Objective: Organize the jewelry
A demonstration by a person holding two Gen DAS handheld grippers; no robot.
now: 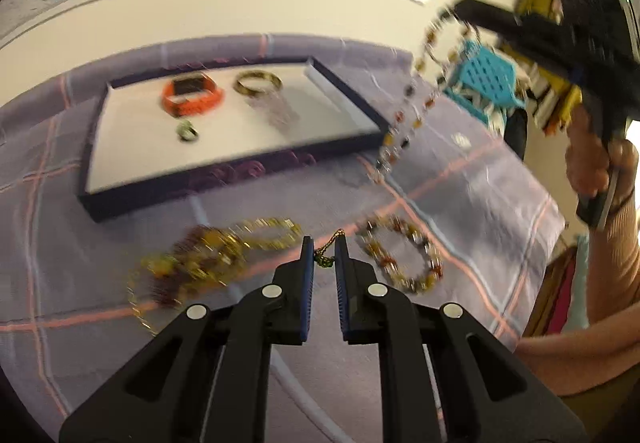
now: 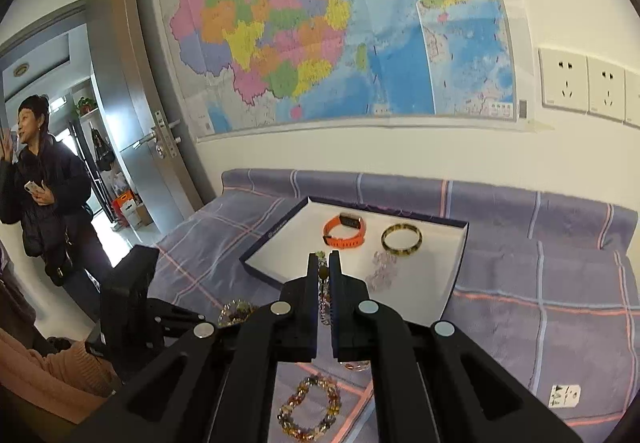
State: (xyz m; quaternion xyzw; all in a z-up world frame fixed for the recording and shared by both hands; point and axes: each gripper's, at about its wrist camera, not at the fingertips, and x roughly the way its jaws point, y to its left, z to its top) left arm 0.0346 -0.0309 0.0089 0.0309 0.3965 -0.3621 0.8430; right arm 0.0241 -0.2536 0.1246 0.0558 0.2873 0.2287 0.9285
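A dark-rimmed white tray lies on the purple plaid cloth. In it are an orange watch, a gold bangle, a small ring and a clear bead bracelet. My right gripper is shut on an amber bead necklace, which hangs above the tray's near right corner. My left gripper is slightly open, low over a thin gold chain. A tangle of gold chains lies left of it, an amber bead bracelet right.
The cloth covers a surface against a cream wall with a map and sockets. A blue stool stands beyond the right edge. A person stands in the doorway at left. A small tag lies on the cloth.
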